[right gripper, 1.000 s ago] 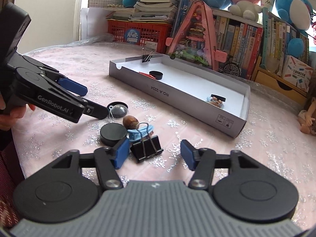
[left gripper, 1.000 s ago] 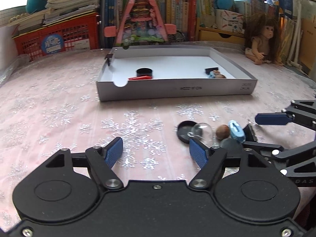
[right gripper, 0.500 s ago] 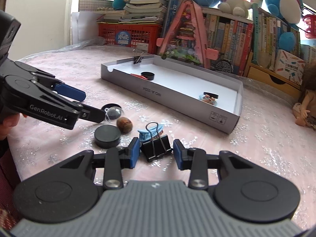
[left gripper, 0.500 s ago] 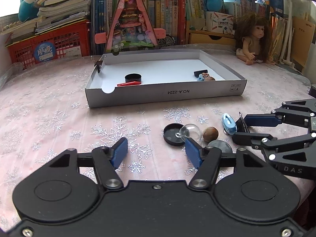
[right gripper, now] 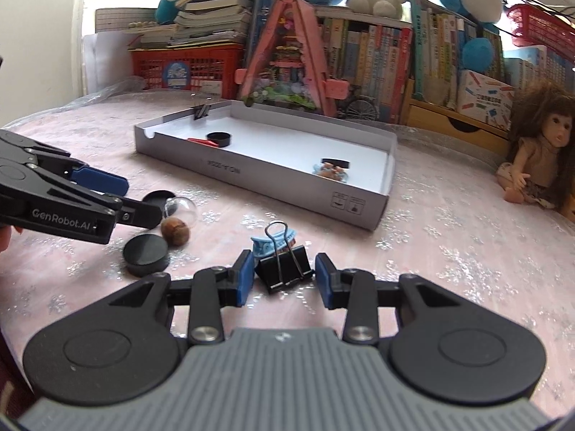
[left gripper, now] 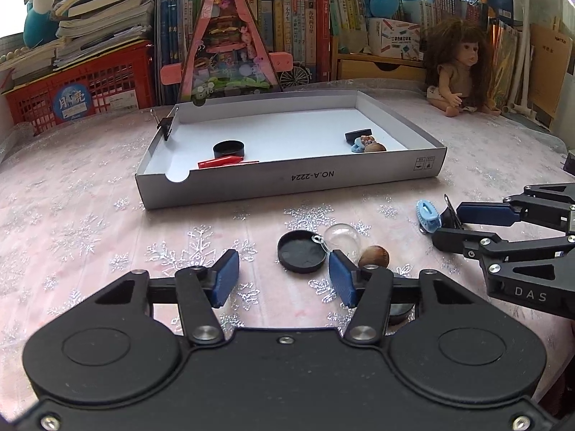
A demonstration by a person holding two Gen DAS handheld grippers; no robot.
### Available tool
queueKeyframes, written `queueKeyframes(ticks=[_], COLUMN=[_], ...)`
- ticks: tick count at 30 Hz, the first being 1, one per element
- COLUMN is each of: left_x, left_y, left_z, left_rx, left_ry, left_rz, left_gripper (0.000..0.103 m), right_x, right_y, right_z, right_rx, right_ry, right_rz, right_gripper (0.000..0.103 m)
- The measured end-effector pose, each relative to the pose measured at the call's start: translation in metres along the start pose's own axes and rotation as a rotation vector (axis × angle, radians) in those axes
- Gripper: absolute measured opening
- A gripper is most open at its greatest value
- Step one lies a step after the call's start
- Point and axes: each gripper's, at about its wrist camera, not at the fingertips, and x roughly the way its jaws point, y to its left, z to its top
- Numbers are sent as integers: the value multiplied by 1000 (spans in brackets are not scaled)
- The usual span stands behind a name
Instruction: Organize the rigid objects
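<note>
Two grippers sit low over the pink cloth (left gripper: 90, 197), in front of the grey box (left gripper: 287, 183). The right gripper (right gripper: 284, 274) has its pads on either side of the black binder clip (right gripper: 284, 269), which stands between them right at the fingertips with its wire handles pointing away. The left-hand pad (right gripper: 244, 276) looks to be touching the clip. A thin sliver seems to remain at the other pad, so I cannot tell whether the clip is truly pinched. A small blue toy (right gripper: 267, 246) lies just behind the clip, touching it.

The left gripper (left gripper: 284, 276) is closing with only bare cloth between its pads. A black lid (left gripper: 302, 256) lies just beyond its tips. A clear dome (left gripper: 341, 239) and a brown nut (left gripper: 373, 256) sit beside its right-hand finger. A second black lid (right gripper: 145, 253) rests nearer the person, close to the nut.

Inside the box are another lid (left gripper: 228, 149), a red piece (left gripper: 222, 161) and some small things in the far right corner.
</note>
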Motion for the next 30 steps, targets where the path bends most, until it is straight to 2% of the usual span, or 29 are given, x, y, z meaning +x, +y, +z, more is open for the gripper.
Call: queueKeyframes(ticks=[3, 6, 8, 11, 15, 18, 19, 20, 21, 24, 30], left_x=[4, 8, 9, 9, 8, 8, 8, 7, 7, 6, 6], left_y=[-1, -1, -2, -2, -3, -2, -2, -2, -1, 1, 4], left_z=[1, 2, 2, 2, 1, 1, 0, 0, 0, -1, 1], left_rx=[-5, -5, -3, 0, 8, 2, -1, -2, -4, -8, -21], left_ry=[0, -2, -7, -10, -11, -11, -10, -10, -10, -9, -7], left_rz=[4, 6, 6, -2, -2, -2, -2, -2, -1, -1, 3], left_gripper=[53, 53, 45, 30, 30, 30, 30, 30, 30, 30, 30], right_x=[-2, -6, -7, -5, 0, 3, 4, 4, 4, 1, -4], right_y=[-6, -10, -9, -7, -4, -2, -3, -4, -4, -4, -4], right_z=[0, -1, -1, 0, 1, 2, 2, 2, 3, 2, 3], right_rx=[26, 52, 35, 6, -43, -67, -63, -56, -53, -47, -50], right_ry=[-6, -29, -32, -19, 2, 5, 7, 7, 5, -2, -13], right_rz=[-5, 28, 23, 22, 47, 47, 47, 49, 46, 42, 31], right_gripper=[44, 47, 47, 56, 63, 63, 62, 57, 44, 35, 31])
